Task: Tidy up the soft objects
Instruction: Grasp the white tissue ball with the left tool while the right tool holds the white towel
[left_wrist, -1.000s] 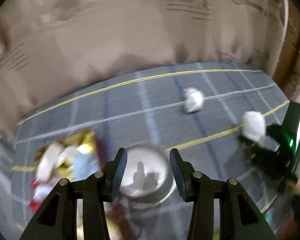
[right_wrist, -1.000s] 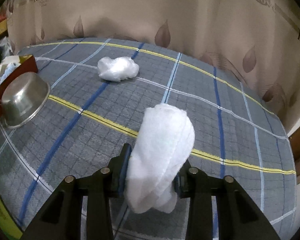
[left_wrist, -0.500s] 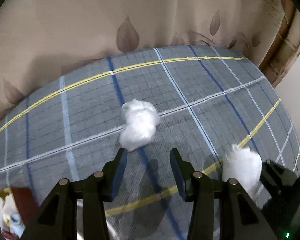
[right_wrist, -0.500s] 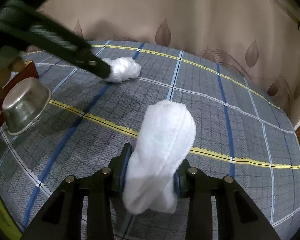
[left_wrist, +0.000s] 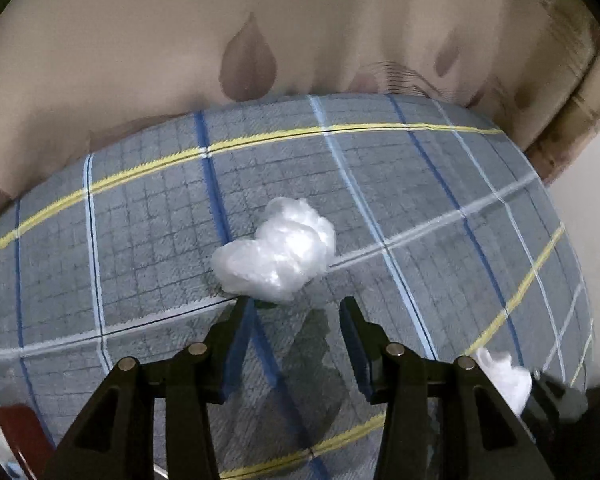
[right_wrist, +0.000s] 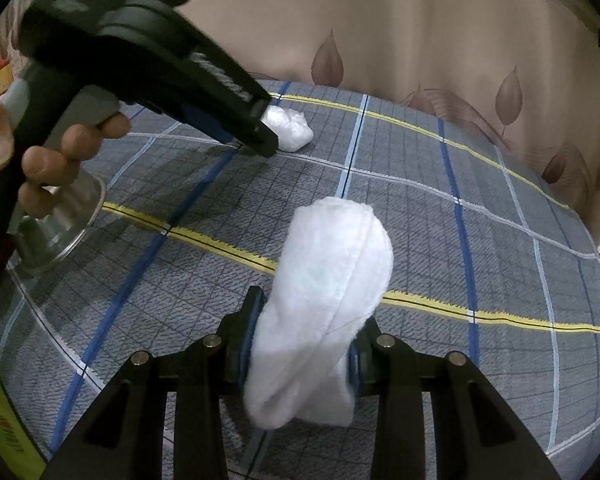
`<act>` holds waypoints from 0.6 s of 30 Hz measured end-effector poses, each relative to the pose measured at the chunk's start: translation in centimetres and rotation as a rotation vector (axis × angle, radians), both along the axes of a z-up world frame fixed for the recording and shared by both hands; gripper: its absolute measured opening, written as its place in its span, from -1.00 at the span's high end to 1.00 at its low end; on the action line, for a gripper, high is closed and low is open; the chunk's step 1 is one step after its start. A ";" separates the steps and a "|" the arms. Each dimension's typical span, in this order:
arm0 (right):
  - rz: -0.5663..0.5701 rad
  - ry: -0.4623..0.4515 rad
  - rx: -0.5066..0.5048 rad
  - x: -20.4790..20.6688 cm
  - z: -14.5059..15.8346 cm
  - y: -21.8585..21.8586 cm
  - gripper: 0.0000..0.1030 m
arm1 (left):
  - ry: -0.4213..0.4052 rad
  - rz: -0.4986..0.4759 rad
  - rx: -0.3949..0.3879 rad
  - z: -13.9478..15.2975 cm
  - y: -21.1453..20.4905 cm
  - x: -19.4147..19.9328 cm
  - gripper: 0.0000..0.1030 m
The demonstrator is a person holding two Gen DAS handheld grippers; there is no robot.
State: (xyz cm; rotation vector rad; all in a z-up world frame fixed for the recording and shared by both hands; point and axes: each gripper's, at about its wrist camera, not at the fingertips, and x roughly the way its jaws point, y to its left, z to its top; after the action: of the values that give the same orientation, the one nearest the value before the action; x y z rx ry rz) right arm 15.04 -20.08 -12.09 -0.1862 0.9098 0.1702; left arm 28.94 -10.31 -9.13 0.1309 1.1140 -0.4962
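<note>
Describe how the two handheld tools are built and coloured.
Both tools are matte black, each with two angular fingers lined with blue pads and silver pivot pins. The left tool shows a coiled metal spring along its side and a grey handle in the right wrist view. The right tool looks the same.

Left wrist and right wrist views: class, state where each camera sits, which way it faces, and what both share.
Left wrist: rides the left claw, facing down at the crumpled plastic wad on the plaid cloth; jaws opening, nothing between them.
Right wrist: rides the right claw, shut on a white towel, facing across the cloth; a hand and steel bowl show.
Shared: the wad, the towel, the cloth.
</note>
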 end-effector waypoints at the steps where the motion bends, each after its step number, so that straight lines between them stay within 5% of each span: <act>1: 0.000 0.002 0.006 0.0 0.0 -0.1 0.37 | 0.000 -0.025 0.011 0.3 0.0 -0.1 0.05; 9: 0.001 0.004 0.013 0.1 0.0 -0.3 0.36 | -0.040 -0.134 0.046 2.6 -0.9 1.1 -0.26; 18: 0.002 0.011 0.030 0.3 -0.1 -0.5 0.35 | -0.022 -0.183 0.163 0.2 -3.6 4.5 -0.35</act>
State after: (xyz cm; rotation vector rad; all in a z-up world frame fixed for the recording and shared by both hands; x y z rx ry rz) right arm 15.31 -20.57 -12.18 -0.1583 0.9174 0.1868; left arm 33.45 -13.93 -8.92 0.3828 1.1258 -0.5654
